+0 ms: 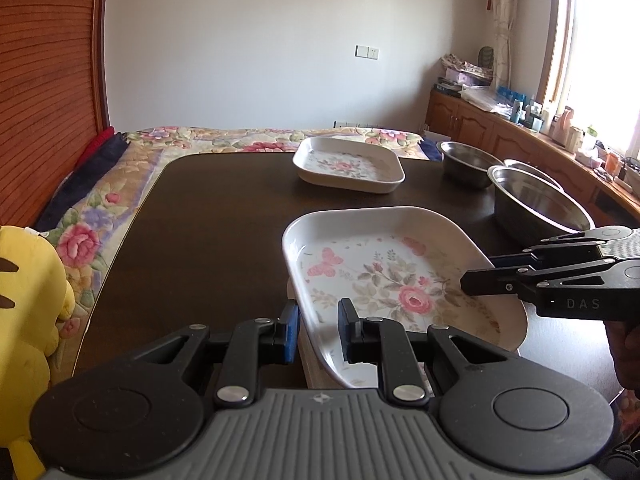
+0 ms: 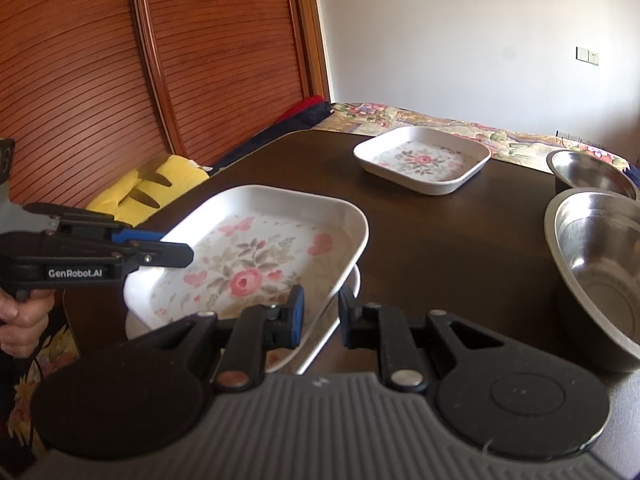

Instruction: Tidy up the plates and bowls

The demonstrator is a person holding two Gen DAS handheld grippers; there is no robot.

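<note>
A square white plate with a rose and butterfly print hangs slightly tilted just over a second plate, of which only the edges show. My left gripper is shut on its near-left rim. My right gripper is shut on the opposite rim. A third floral plate lies alone at the far side of the dark table. On the right stand three steel bowls; the largest is closest to my right gripper.
A smaller steel bowl sits behind the large one. A yellow plush toy lies off the table's left edge on a floral bedspread. A wooden cabinet runs along the right wall. A person's hand holds the left gripper.
</note>
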